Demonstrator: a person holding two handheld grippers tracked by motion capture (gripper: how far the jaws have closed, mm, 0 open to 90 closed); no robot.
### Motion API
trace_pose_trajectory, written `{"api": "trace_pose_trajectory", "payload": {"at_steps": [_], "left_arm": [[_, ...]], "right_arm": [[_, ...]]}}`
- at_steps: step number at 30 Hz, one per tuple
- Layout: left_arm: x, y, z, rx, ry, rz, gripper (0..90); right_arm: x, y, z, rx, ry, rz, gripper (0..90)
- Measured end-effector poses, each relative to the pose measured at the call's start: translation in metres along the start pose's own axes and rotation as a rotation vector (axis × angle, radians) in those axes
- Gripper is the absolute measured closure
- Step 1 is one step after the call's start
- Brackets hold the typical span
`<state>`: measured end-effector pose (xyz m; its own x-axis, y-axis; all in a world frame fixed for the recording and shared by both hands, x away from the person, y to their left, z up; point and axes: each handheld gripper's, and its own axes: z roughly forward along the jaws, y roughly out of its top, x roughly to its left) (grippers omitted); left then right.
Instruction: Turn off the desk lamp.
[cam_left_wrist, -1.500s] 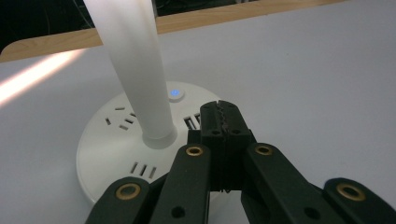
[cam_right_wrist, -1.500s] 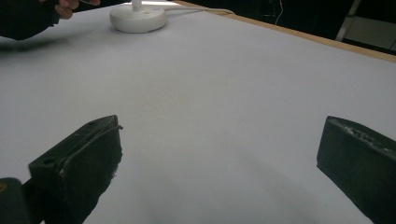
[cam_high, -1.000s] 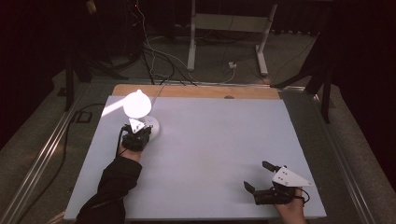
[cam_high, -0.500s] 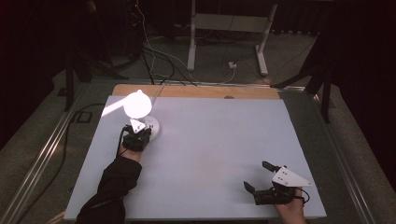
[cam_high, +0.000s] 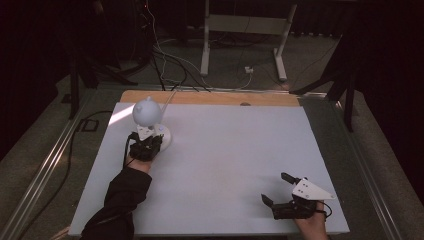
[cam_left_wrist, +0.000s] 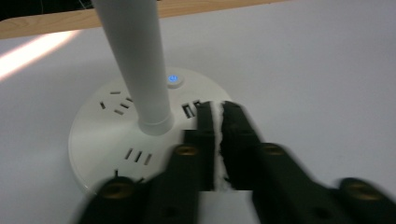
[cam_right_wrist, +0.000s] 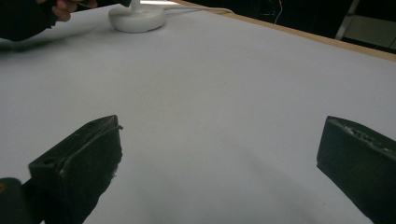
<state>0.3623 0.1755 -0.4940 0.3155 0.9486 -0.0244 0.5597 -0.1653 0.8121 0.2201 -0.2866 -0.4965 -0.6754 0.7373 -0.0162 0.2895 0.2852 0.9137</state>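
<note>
High view: a white desk lamp (cam_high: 149, 122) is seen at the far left of a white table (cam_high: 230, 150). The left gripper (cam_high: 146, 147) is held at the lamp's round base. The right gripper (cam_high: 280, 197) rests well apart, near the table's near right edge.

Left gripper view: the jaws are pressed together, nothing clamped, tips just over the base (cam_left_wrist: 116, 135) beside a lit blue button (cam_left_wrist: 173, 79). A careless push could likely slide or tip the lamp.

Right gripper view: the jaws are spread wide, empty; the lamp base (cam_right_wrist: 137, 18) lies far ahead.
</note>
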Motion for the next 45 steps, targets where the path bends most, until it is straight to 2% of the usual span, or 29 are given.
{"api": "trace_pose_trajectory", "payload": {"at_steps": [2, 3, 5, 6, 7, 8, 9, 10, 12, 13, 14, 18, 20, 26, 35, 39, 45], "left_arm": [[-0.002, 0.002, -0.004, 0.004, -0.006, -0.001, 81.6], [-0.002, 0.002, -0.006, 0.006, -0.01, -0.01, 74.8], [-0.003, 0.003, -0.009, 0.009, -0.014, -0.03, 66.9], [-0.004, 0.003, -0.012, 0.021, -0.039, -0.051, 61.9], [-0.004, 0.003, -0.012, 0.021, -0.039, -0.051, 56.1], [-0.005, 0.002, -0.013, 0.026, -0.033, -0.053, 56.1], [-0.005, 0.003, -0.014, 0.037, -0.035, -0.051, 45.7], [-0.006, 0.003, -0.015, 0.049, -0.041, -0.048, 45.7], [-0.006, 0.003, -0.017, 0.054, -0.041, -0.052, 35.7], [-0.005, 0.003, -0.018, 0.062, -0.046, -0.054, 24.9], [-0.004, 0.003, -0.019, 0.07, -0.046, -0.058, 24.9], [-0.001, 0.001, -0.025, 0.075, -0.084, -0.058, 7.9], [0.001, 0.0, -0.028, 0.089, -0.087, -0.064, 2.0], [0.005, -0.004, -0.041, 0.072, -0.077, -0.075, 0.5], [0.014, -0.014, -0.058, 0.06, -0.095, -0.095, 0.5], [0.015, -0.021, -0.067, 0.055, -0.119, -0.088, 0.5], [0.014, -0.031, -0.077, 0.06, -0.133, -0.059, 0.5]], "right_arm": [[0.001, 0.0, 0.0, -0.001, 0.0, -0.001, 0.0], [0.001, 0.0, 0.0, -0.002, 0.0, -0.002, 0.0], [0.001, 0.0, 0.0, -0.002, -0.001, -0.002, 0.0], [0.001, 0.0, 0.0, -0.002, -0.001, -0.002, 0.0], [0.001, 0.0, 0.0, -0.002, -0.001, -0.002, 0.0], [0.0, 0.0, -0.001, -0.002, -0.002, -0.002, 0.0], [0.0, 0.0, -0.001, -0.003, -0.001, 0.001, 0.0], [0.0, 0.0, -0.001, -0.003, -0.001, 0.001, 0.0], [0.0, 0.0, -0.001, -0.002, -0.002, 0.0, 0.0], [0.0, 0.0, -0.001, -0.003, -0.001, 0.001, 0.0], [0.0, 0.0, -0.001, -0.003, -0.001, 0.001, 0.0], [0.0, 0.0, -0.001, -0.004, -0.002, 0.004, 0.0], [0.0, 0.0, -0.001, -0.005, -0.002, 0.004, 0.0], [0.001, 0.001, 0.0, -0.005, 0.001, 0.0, 0.0], [0.001, 0.001, 0.001, -0.001, 0.004, 0.001, 0.0], [0.001, 0.001, 0.001, -0.002, 0.005, 0.002, 0.0], [0.001, 0.001, 0.002, 0.003, 0.007, 0.002, 0.0]]}}
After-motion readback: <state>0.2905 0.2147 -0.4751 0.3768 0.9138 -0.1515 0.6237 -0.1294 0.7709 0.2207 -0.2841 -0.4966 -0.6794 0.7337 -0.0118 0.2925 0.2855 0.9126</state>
